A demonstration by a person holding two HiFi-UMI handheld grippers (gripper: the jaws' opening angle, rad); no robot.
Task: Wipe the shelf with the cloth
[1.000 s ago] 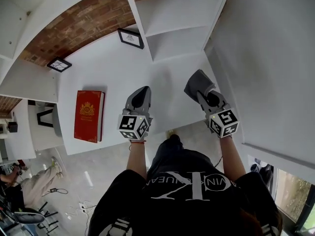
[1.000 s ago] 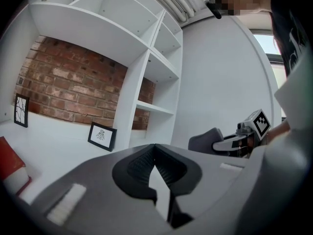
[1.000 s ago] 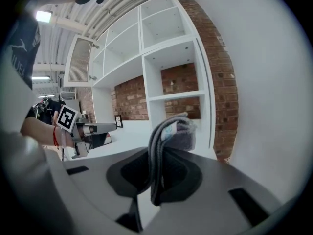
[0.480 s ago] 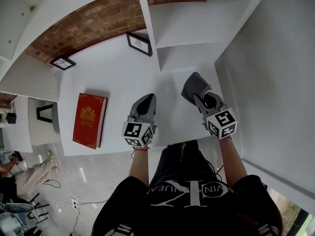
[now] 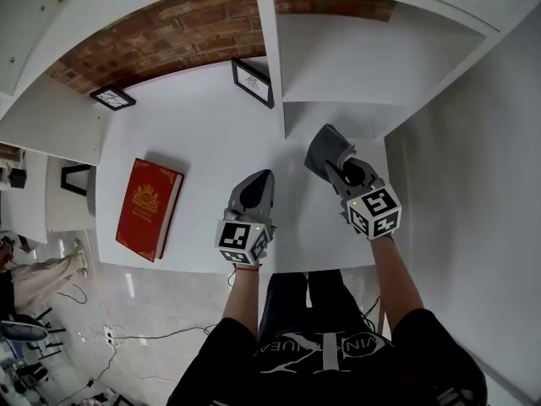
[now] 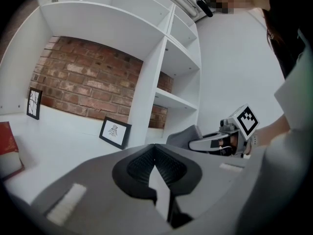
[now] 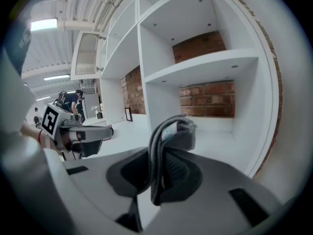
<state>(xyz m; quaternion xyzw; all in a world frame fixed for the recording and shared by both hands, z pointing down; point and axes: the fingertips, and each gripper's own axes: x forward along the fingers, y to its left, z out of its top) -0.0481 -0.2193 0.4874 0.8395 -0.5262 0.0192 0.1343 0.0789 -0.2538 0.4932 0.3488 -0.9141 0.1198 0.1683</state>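
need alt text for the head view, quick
Seen from above, a person holds two tools over a white shelf: the right tool grips a folded grey cloth, the left tool is shut and empty. A red book lies at left; two framed pictures stand by the brick back wall.

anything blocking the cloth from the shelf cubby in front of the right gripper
Nothing visible does. The cloth, clamped in the right gripper, faces a bare white shelf cubby. The framed picture stands left of the divider, out of the path.
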